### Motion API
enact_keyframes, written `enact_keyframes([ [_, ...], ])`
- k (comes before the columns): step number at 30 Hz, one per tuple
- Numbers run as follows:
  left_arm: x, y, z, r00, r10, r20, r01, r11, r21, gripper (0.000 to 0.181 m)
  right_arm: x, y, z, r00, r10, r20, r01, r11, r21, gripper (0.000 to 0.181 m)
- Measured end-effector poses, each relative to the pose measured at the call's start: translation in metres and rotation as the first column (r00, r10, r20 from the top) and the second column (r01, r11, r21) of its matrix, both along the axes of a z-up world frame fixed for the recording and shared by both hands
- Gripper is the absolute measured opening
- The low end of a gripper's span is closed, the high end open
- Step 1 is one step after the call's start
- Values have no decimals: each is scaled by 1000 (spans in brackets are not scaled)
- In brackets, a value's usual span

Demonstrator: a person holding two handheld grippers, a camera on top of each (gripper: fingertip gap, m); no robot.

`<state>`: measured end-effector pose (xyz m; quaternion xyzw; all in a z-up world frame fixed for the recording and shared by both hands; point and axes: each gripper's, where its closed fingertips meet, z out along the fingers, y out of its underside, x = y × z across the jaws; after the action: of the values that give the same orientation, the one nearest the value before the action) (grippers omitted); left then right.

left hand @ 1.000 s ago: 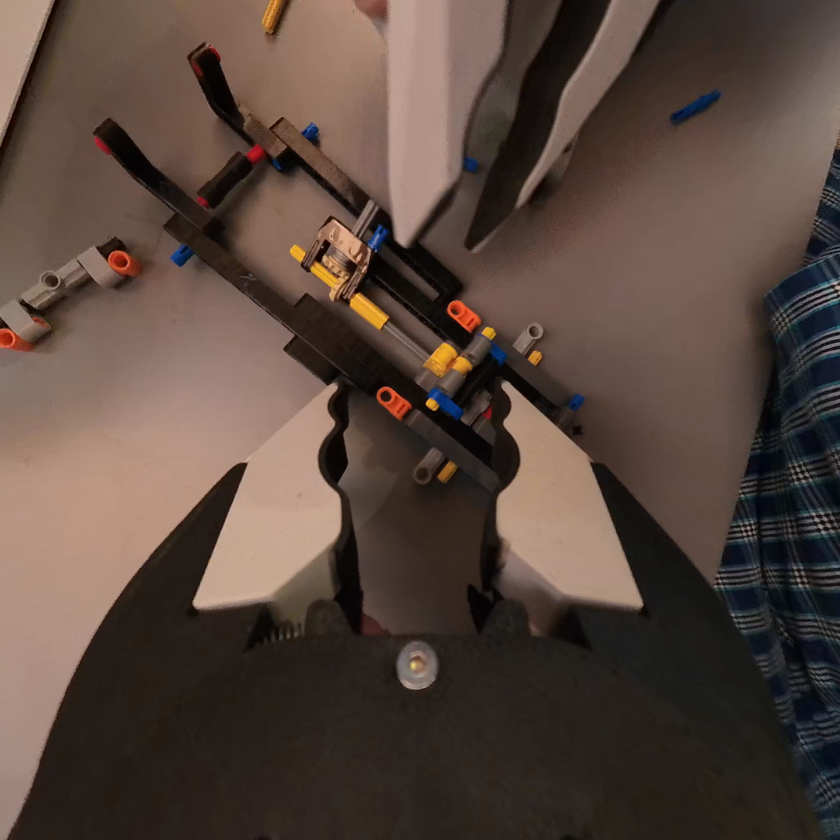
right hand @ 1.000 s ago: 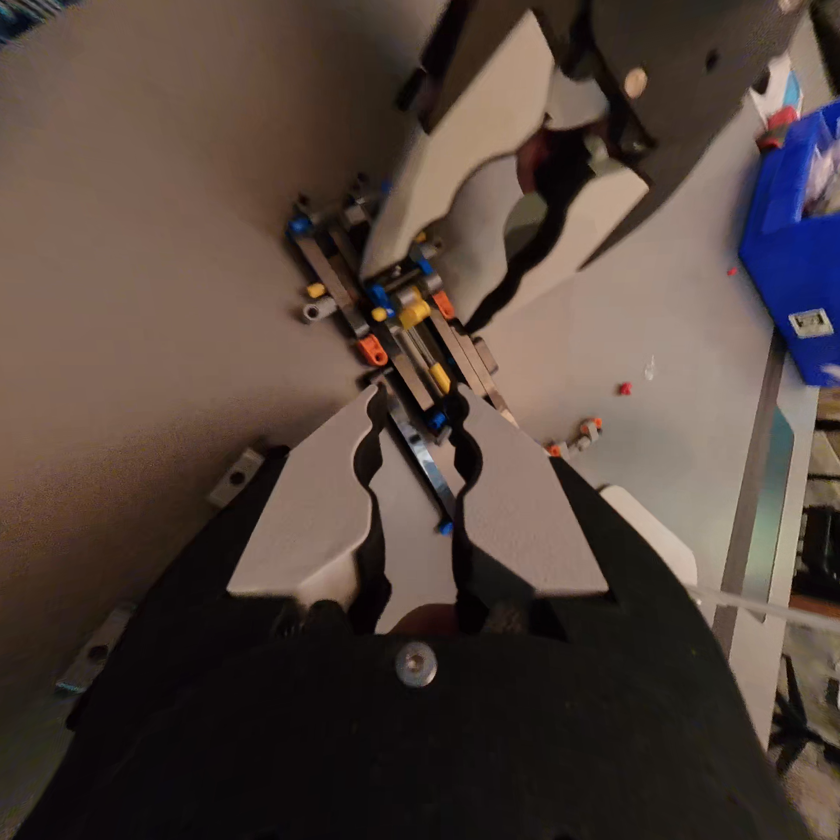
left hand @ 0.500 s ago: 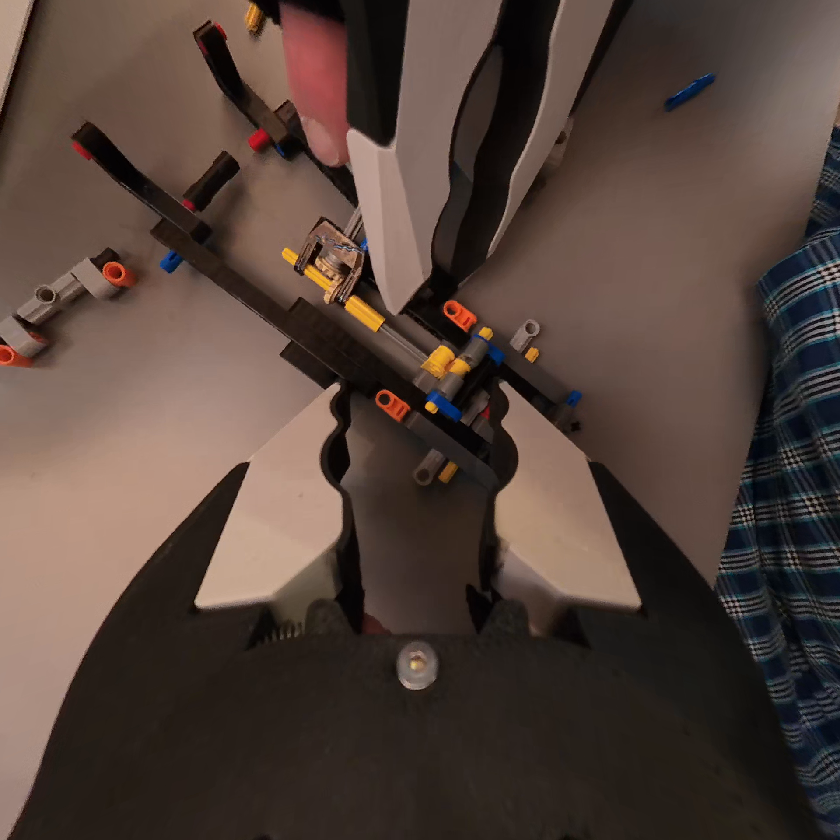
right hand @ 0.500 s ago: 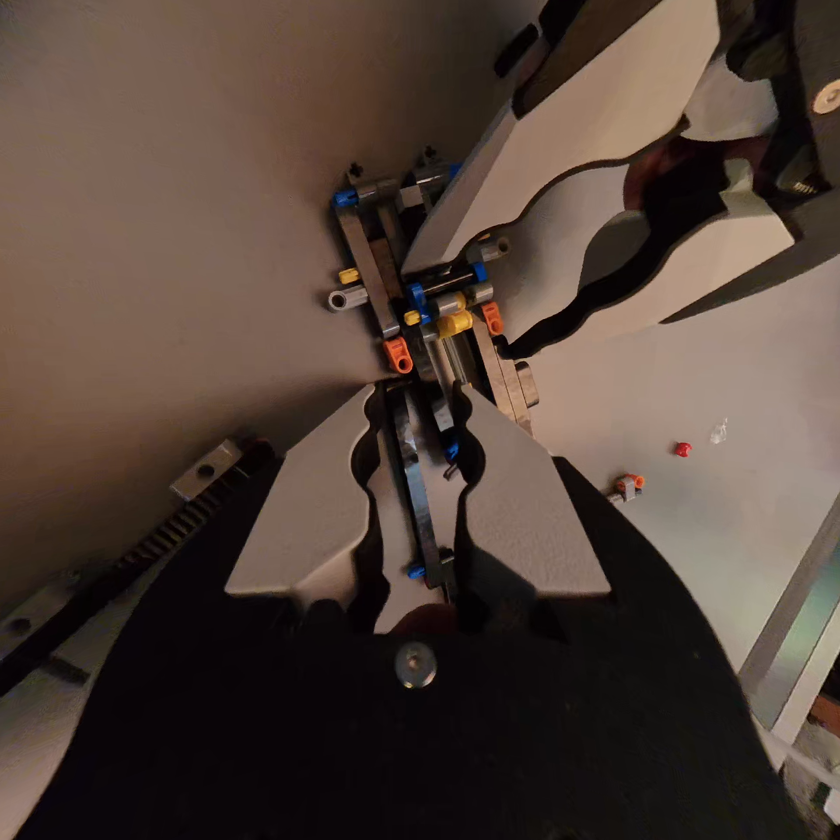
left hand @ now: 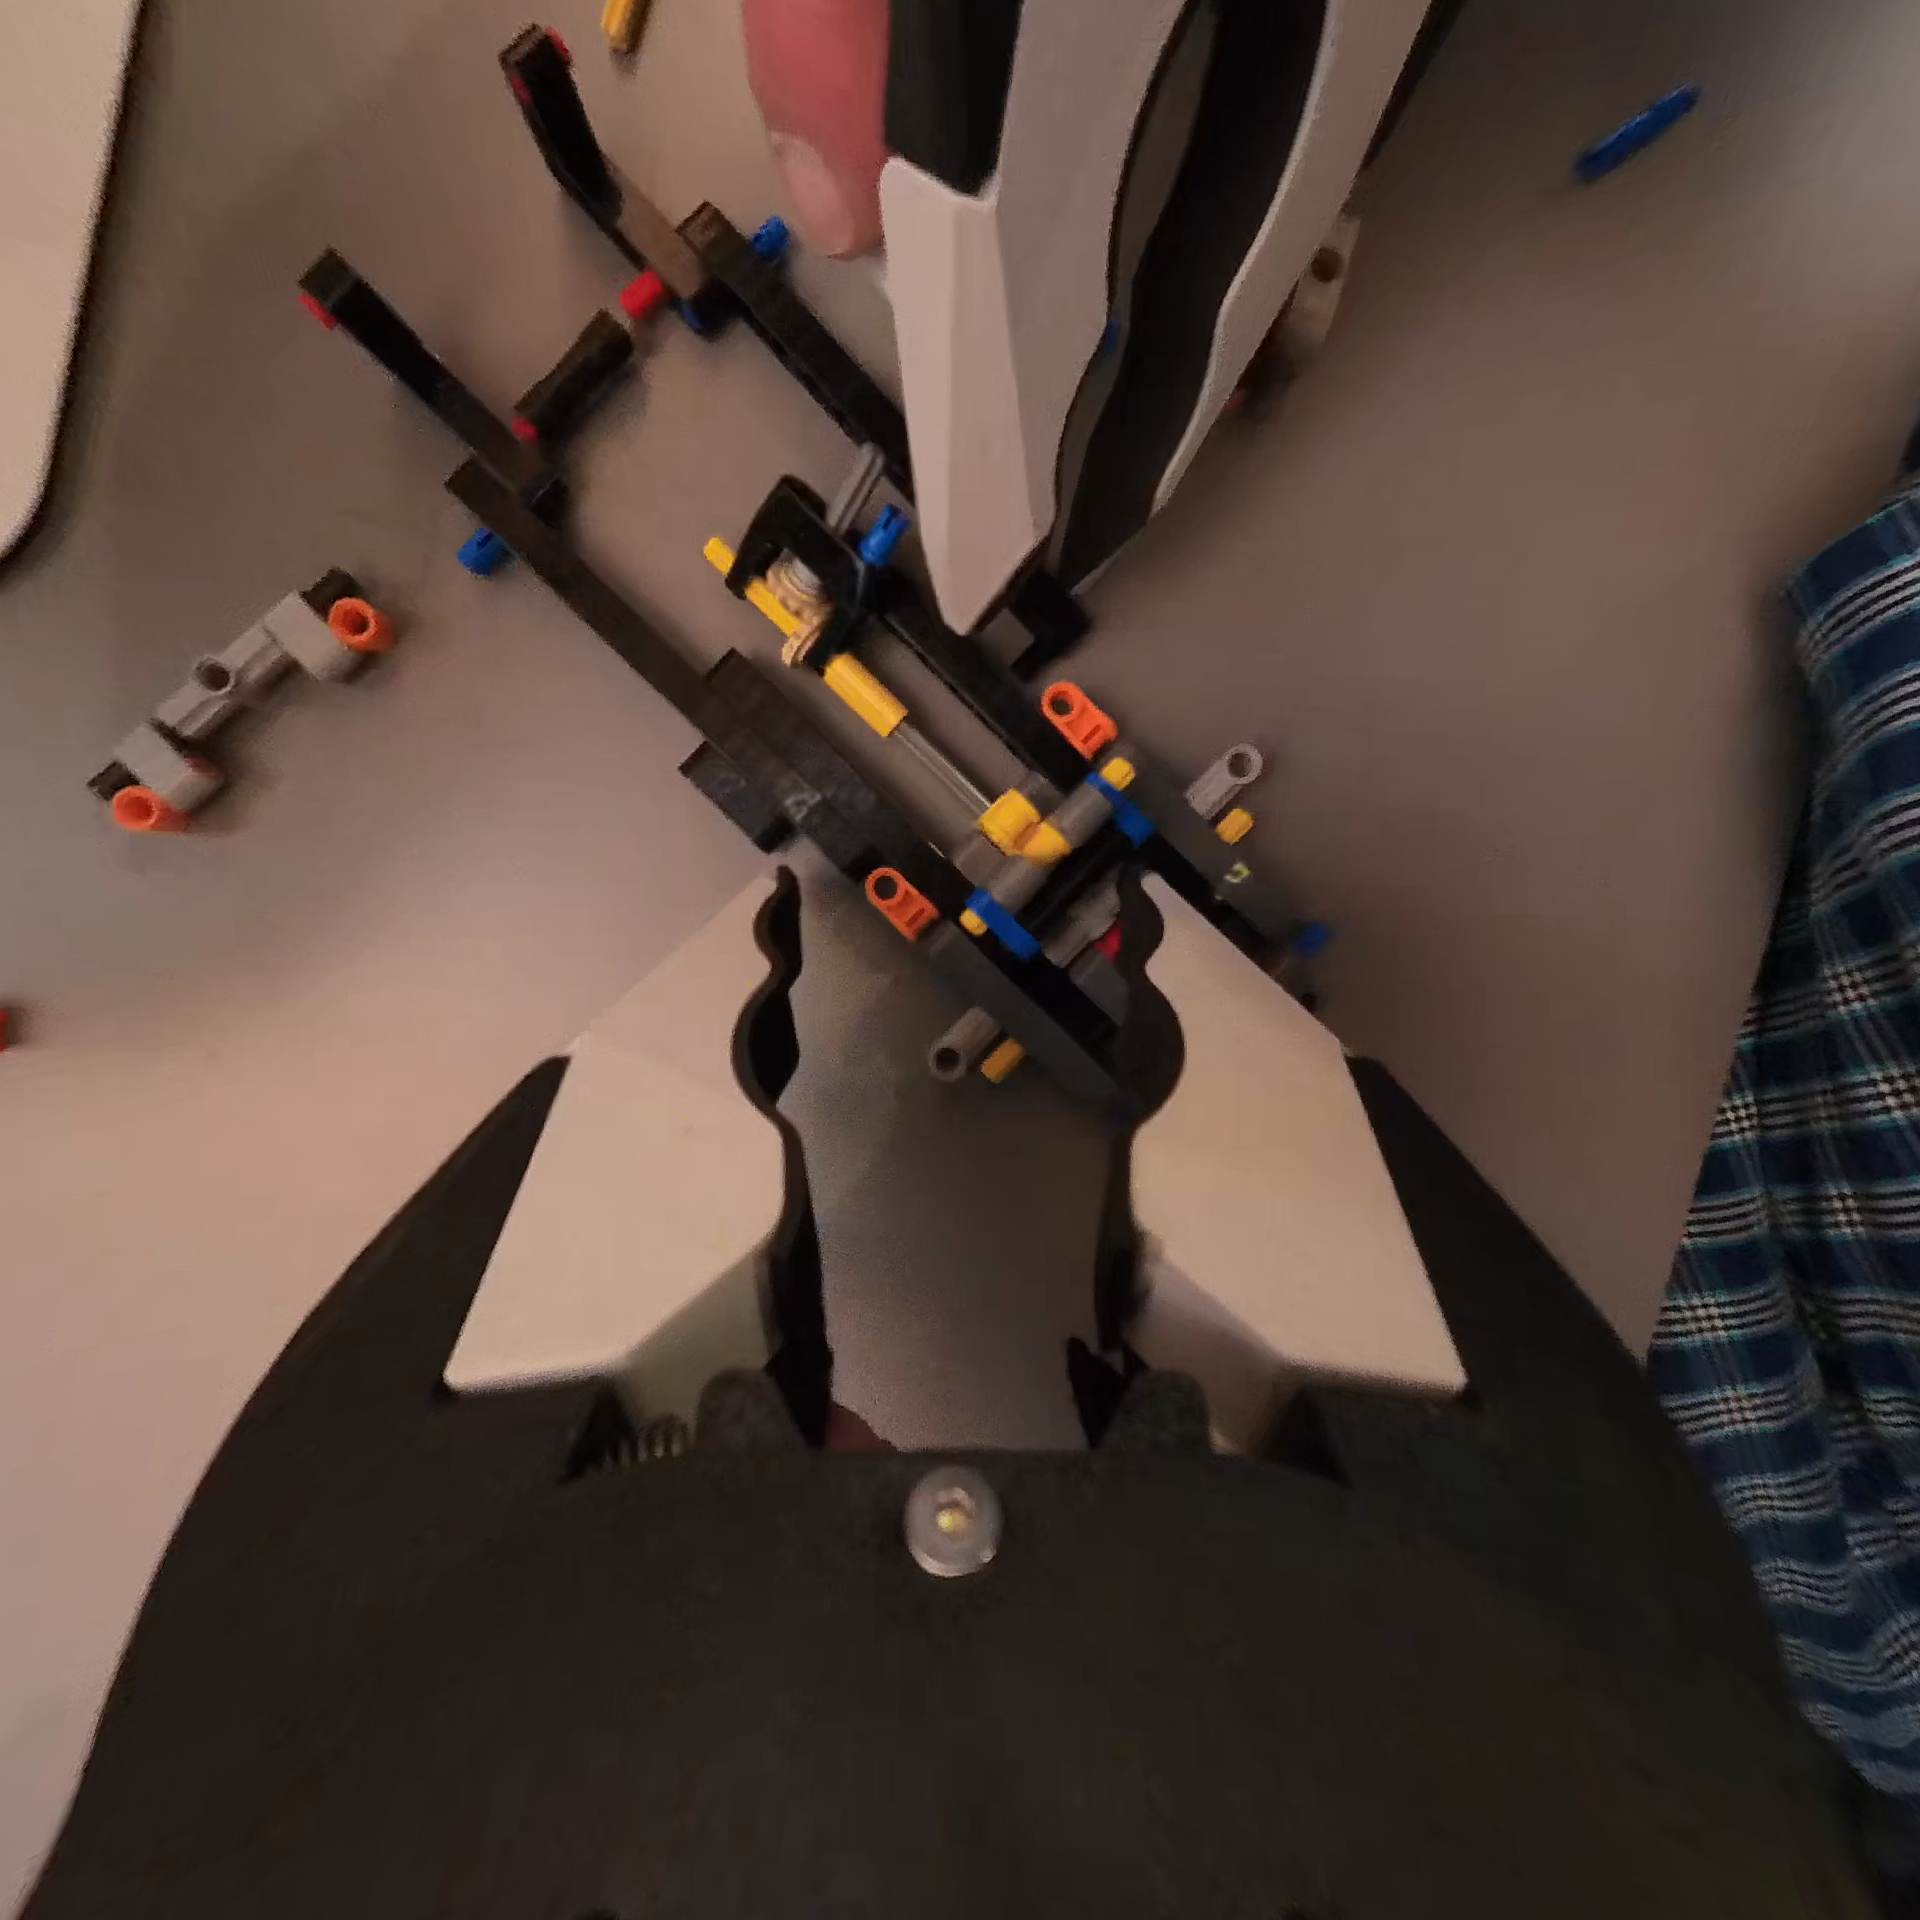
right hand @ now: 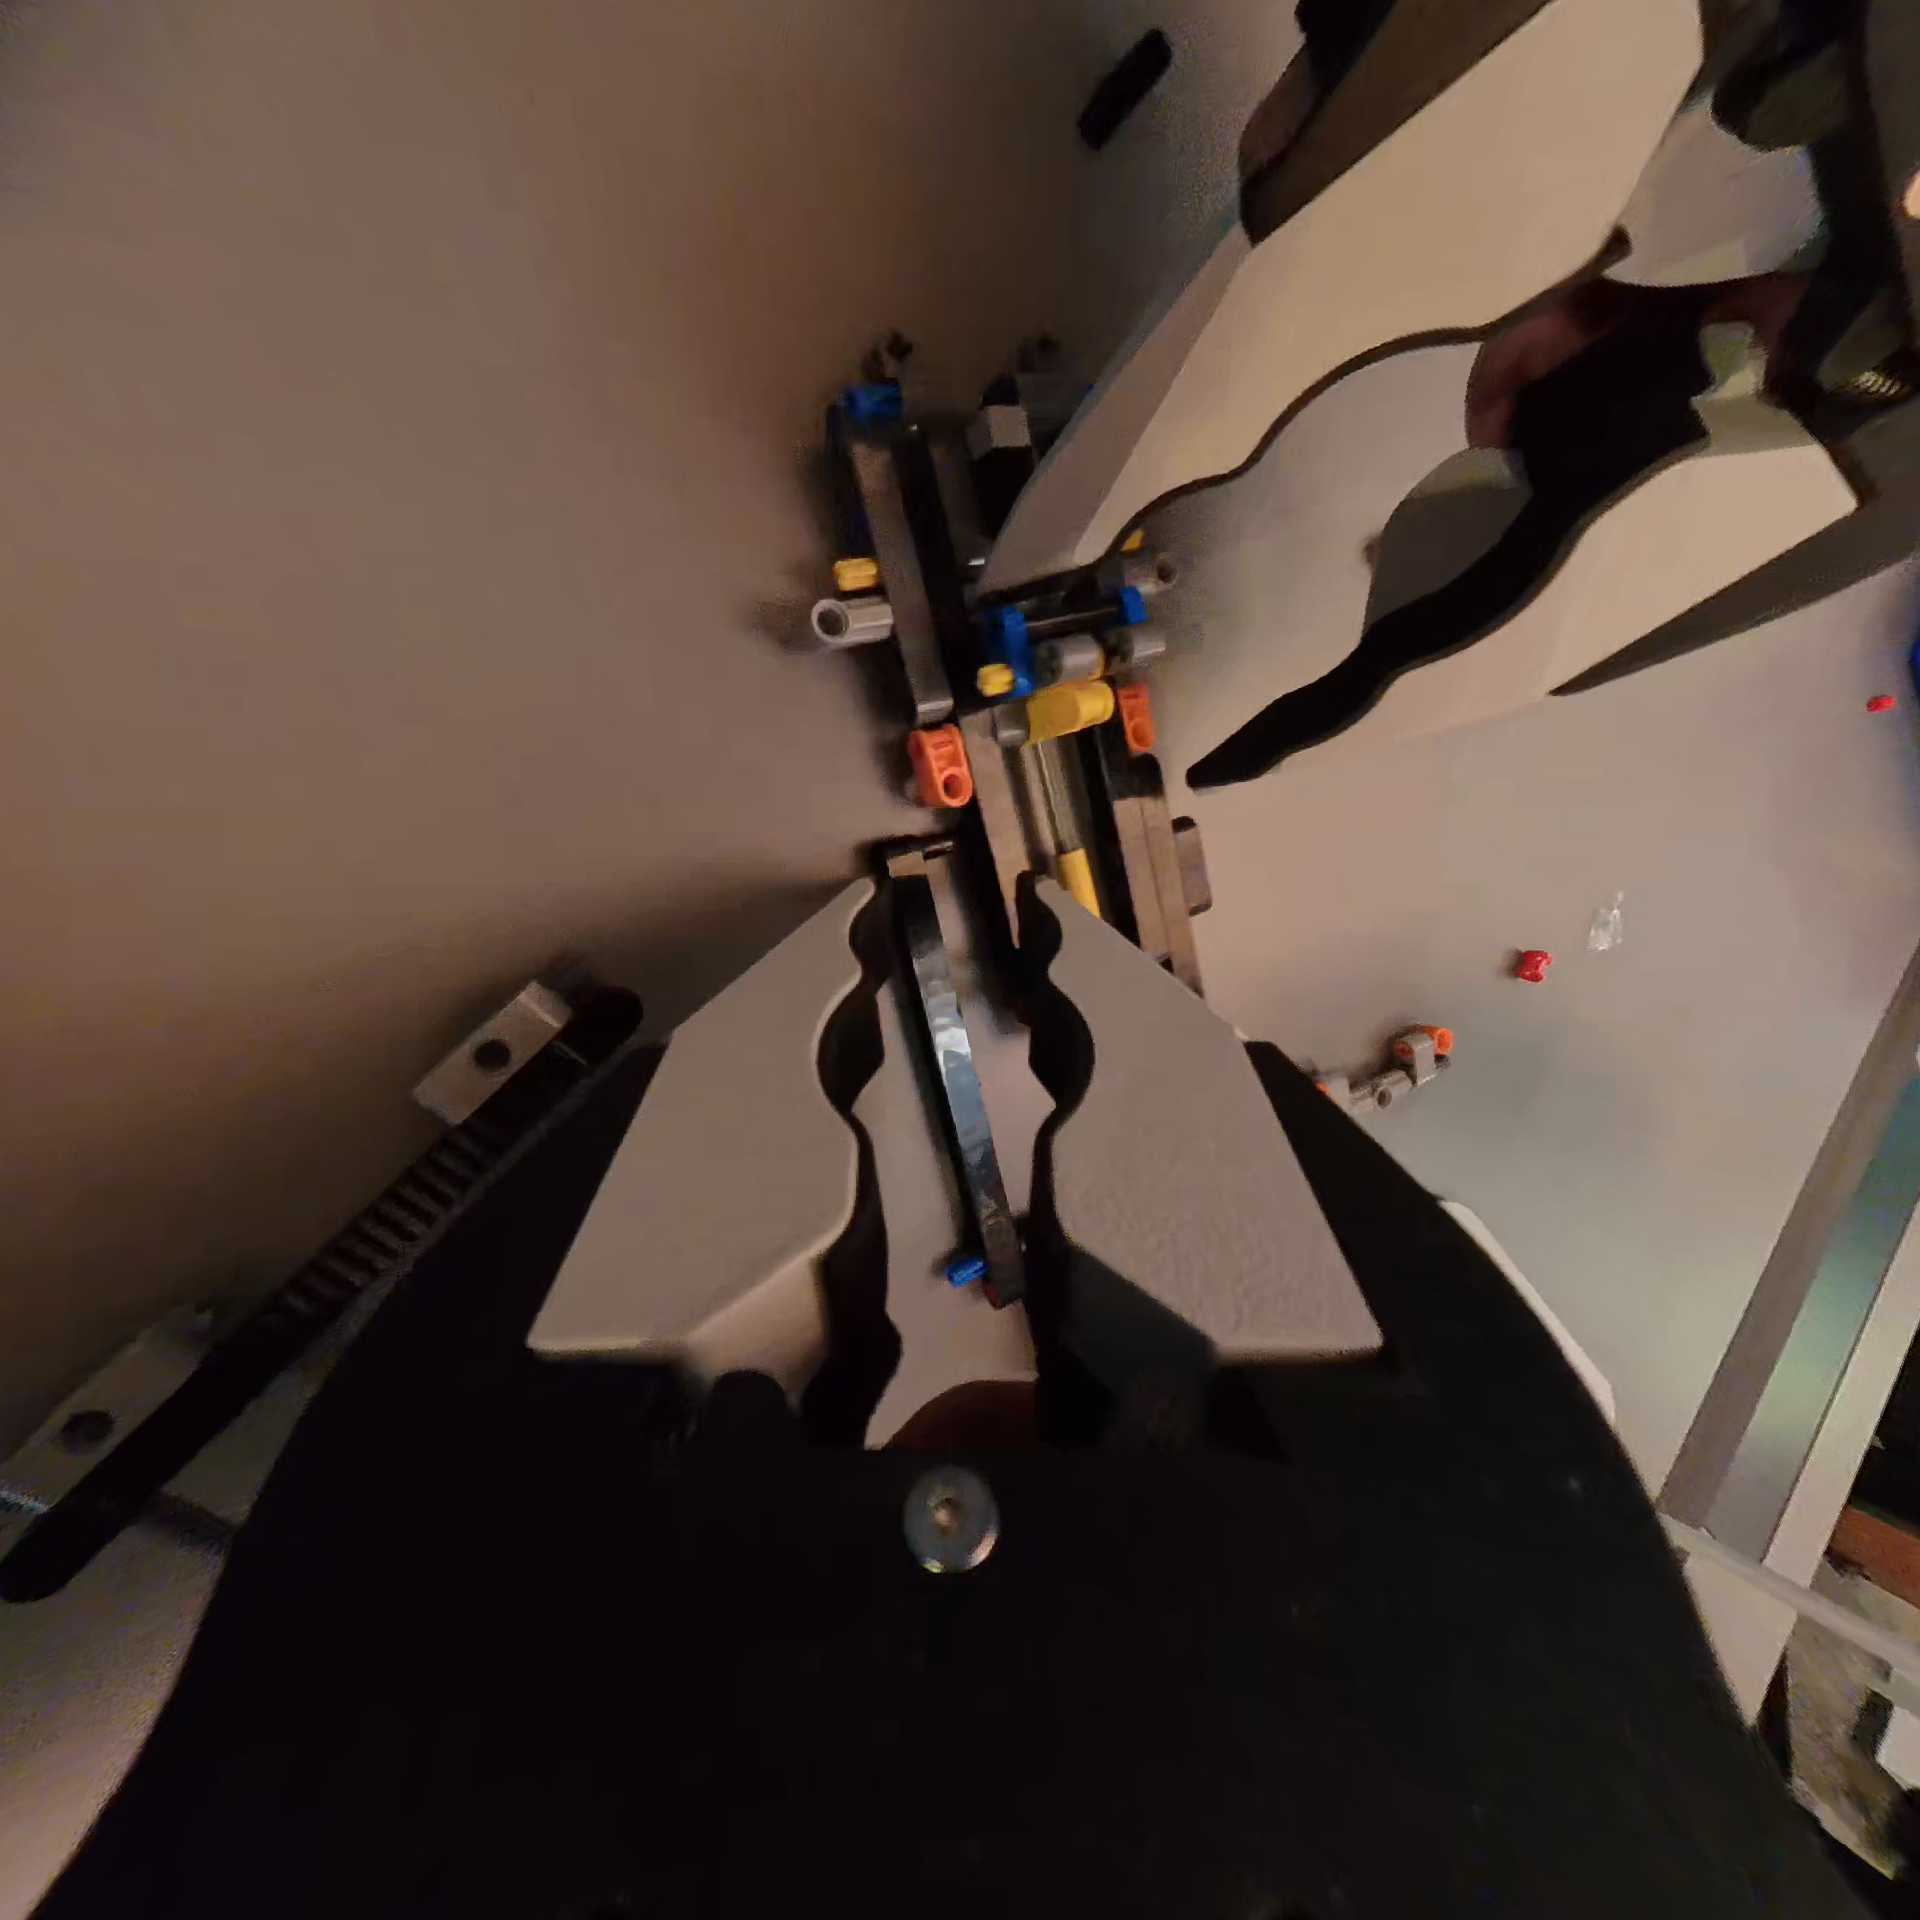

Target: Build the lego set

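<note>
A long lego assembly (left hand: 935, 769) of black beams with yellow, blue, grey and orange parts lies diagonally on the grey table; it also shows in the right wrist view (right hand: 1049, 717). My left gripper (left hand: 961, 904) is open, and the assembly's near end lies between its fingers, against the right finger. My right gripper (right hand: 956, 894) is closed narrowly on a black beam (right hand: 951, 1091) of the assembly. In the left wrist view the right gripper (left hand: 1023, 608) comes down from the top onto the far beam. A small black bracket with a tan gear (left hand: 800, 582) sits at mid-assembly.
A grey and orange connector piece (left hand: 239, 686) lies left of the assembly and also shows in the right wrist view (right hand: 1392, 1060). A blue pin (left hand: 1636, 120), a yellow pin (left hand: 618, 21) and a red bit (right hand: 1532, 964) lie loose. A plaid sleeve (left hand: 1849, 935) is at the right. The table edge (right hand: 1818, 1195) is near. The grippers' ends are close to 5 cm from one another. From the right gripper's tips to the yellow pin (left hand: 618, 21) is close to 12 cm.
My right gripper has come down onto the assembly's far beam and its fingers have narrowed. The bracket with the tan gear has tilted. My left gripper has stayed open at the near end.
</note>
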<state>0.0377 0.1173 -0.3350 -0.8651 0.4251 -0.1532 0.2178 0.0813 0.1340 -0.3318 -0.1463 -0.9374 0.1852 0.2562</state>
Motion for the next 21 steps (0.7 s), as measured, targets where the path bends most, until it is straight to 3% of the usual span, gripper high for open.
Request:
enact_keyframes([
  [7,4,-8,8,993,114,1,-114,993,40,62,0,1,-7,1000,7,-2,-7,1000,18,10],
  [21,9,2,-1,991,121,-64,-119,992,41,52,-4,0,-9,996,-11,-90,13,1000,15,5],
])
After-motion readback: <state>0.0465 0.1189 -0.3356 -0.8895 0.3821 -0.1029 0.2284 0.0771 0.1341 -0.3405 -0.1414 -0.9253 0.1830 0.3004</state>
